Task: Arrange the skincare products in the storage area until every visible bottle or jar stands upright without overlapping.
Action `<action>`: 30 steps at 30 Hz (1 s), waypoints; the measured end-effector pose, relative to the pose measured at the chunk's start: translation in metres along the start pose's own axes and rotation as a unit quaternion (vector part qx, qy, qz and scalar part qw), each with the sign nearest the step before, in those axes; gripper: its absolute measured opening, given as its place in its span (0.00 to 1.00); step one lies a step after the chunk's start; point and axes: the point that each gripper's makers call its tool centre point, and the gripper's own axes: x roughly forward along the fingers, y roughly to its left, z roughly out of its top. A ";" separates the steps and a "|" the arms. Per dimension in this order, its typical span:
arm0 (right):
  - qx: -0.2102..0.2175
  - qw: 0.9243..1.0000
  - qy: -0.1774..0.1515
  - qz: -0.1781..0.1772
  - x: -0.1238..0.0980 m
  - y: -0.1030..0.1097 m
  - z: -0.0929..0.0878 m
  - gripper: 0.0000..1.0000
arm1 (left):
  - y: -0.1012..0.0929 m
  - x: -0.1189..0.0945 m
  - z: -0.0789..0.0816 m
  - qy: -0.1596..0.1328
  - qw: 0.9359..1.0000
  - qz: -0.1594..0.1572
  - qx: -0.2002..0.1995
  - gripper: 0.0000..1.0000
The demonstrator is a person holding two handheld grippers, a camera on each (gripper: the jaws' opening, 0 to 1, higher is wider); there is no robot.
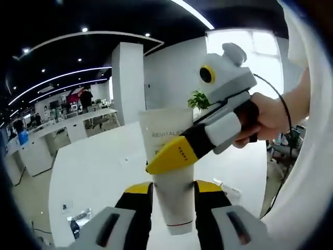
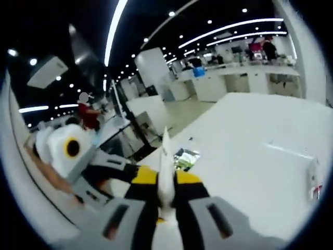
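Skincare tube (image 1: pixel 174 172), white, lettered "REVITALI…", red band near its cap end: held aloft between both grippers, clear of the white table (image 1: pixel 88 177) beneath. Left gripper (image 1: pixel 173 200): yellow-and-black jaws clenched on the tube's lower body, cap end pointing down toward the camera. Right gripper (image 1: pixel 169 159): seen in the left gripper view entering from the right, yellow tip laid across the tube's front; in the right gripper view its jaws (image 2: pixel 165 190) pinch the thin flat edge of the tube, likely the crimped end. Handling, as judged: a soft tube will buckle under a hard squeeze, so one gripper should carry it while the other only steadies; turn it cap-down, lower it until the cap sits flat on the table, then release the upper hold first. Surroundings: open office, ceiling strip lights, potted plant (image 1: pixel 197 100) behind.
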 end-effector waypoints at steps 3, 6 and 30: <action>-0.013 1.000 0.015 0.016 0.007 0.004 -0.004 0.09 | 0.006 -0.008 -0.010 0.003 1.000 0.011 -0.026 0.30; -0.024 0.999 0.033 0.027 0.013 0.004 -0.010 0.09 | 0.014 -0.015 -0.018 0.004 0.999 0.022 -0.043 0.28; -0.144 0.981 0.117 0.062 0.043 -0.004 -0.072 0.09 | 0.021 -0.028 -0.055 0.024 0.994 0.015 -0.108 0.36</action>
